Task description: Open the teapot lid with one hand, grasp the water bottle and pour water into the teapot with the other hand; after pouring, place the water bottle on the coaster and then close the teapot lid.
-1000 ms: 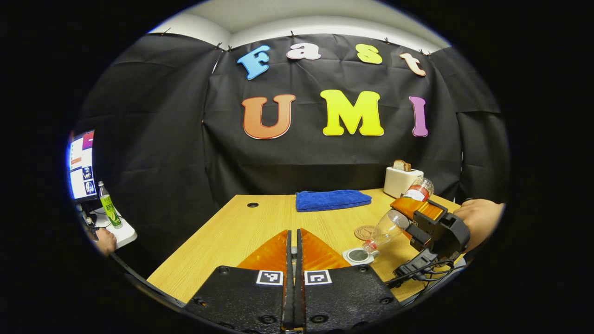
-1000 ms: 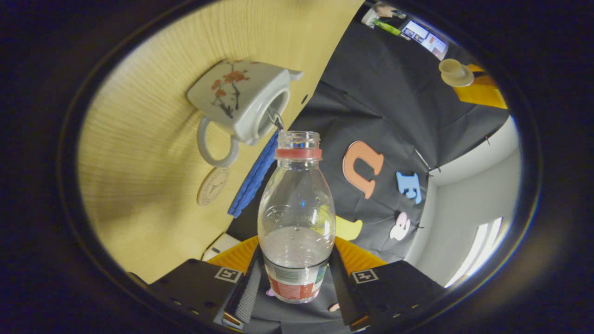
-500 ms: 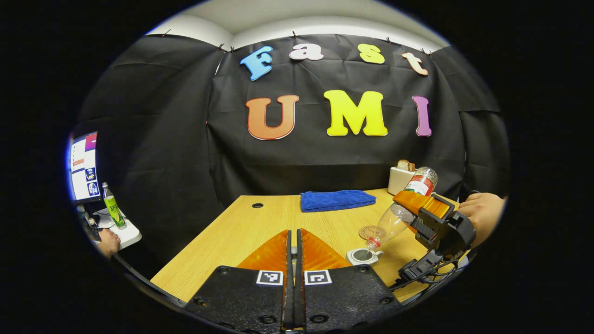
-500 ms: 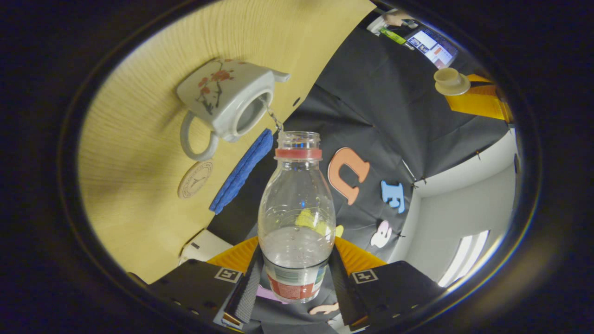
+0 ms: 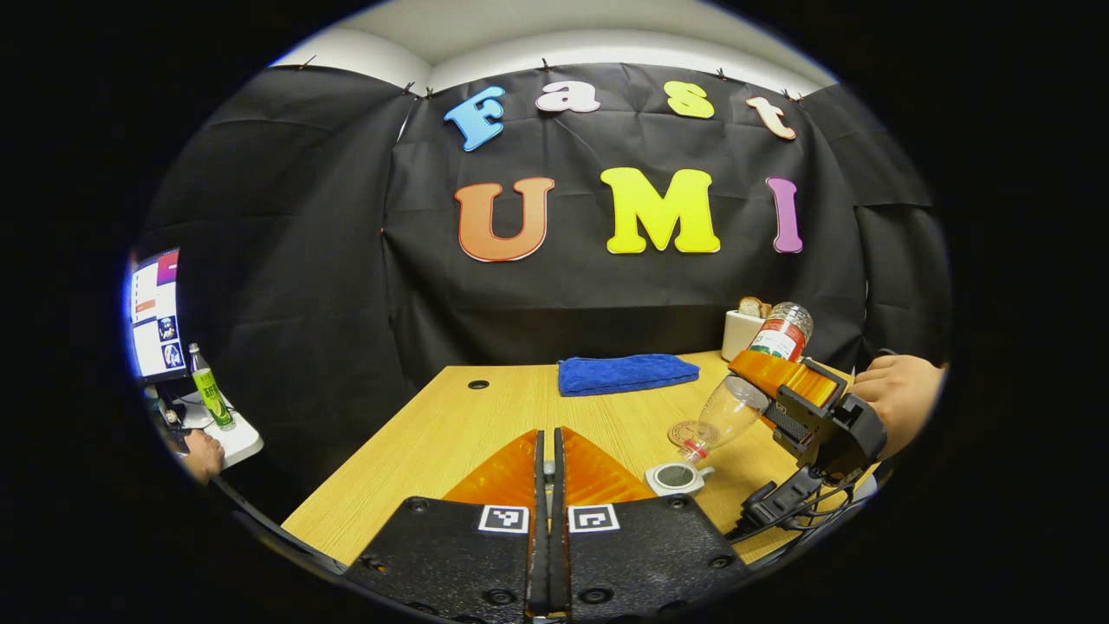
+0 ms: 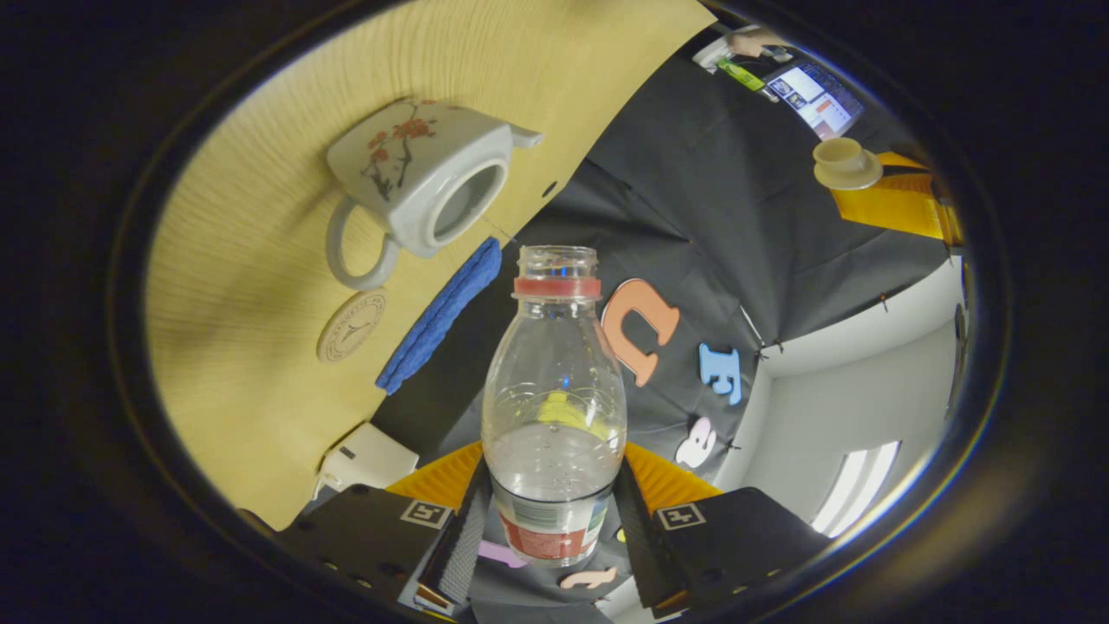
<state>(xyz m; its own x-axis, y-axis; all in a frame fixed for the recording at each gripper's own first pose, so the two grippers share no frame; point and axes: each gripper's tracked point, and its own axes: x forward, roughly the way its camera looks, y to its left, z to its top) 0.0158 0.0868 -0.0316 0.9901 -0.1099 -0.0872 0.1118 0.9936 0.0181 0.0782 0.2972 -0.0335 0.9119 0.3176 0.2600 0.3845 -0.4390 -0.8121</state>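
In the right gripper view my right gripper (image 6: 554,520) is shut on a clear water bottle (image 6: 554,407) with a red neck ring, uncapped and part full. Its mouth points past the rim of the open white teapot (image 6: 407,173), which has a flower print. A round coaster (image 6: 351,325) lies beside the teapot's handle. The left gripper view shows the bottle (image 5: 726,414) tilted mouth-down over the teapot (image 5: 677,477), with the coaster (image 5: 690,432) just behind. My left gripper (image 5: 546,459) is shut. Off to the side, the right gripper view shows it holding the teapot lid (image 6: 845,163) up in the air.
A folded blue towel (image 5: 628,374) lies at the back of the wooden table (image 5: 450,442), and a white toaster (image 5: 741,334) with bread stands at the back right. A hand (image 5: 897,399) holds the right gripper. A side desk at the left carries a monitor (image 5: 156,312) and a green bottle (image 5: 208,394).
The bottle has tipped back a little and its mouth has drawn away from the teapot's opening. The stream of water seen before has nearly stopped. The left gripper keeps the lid raised.
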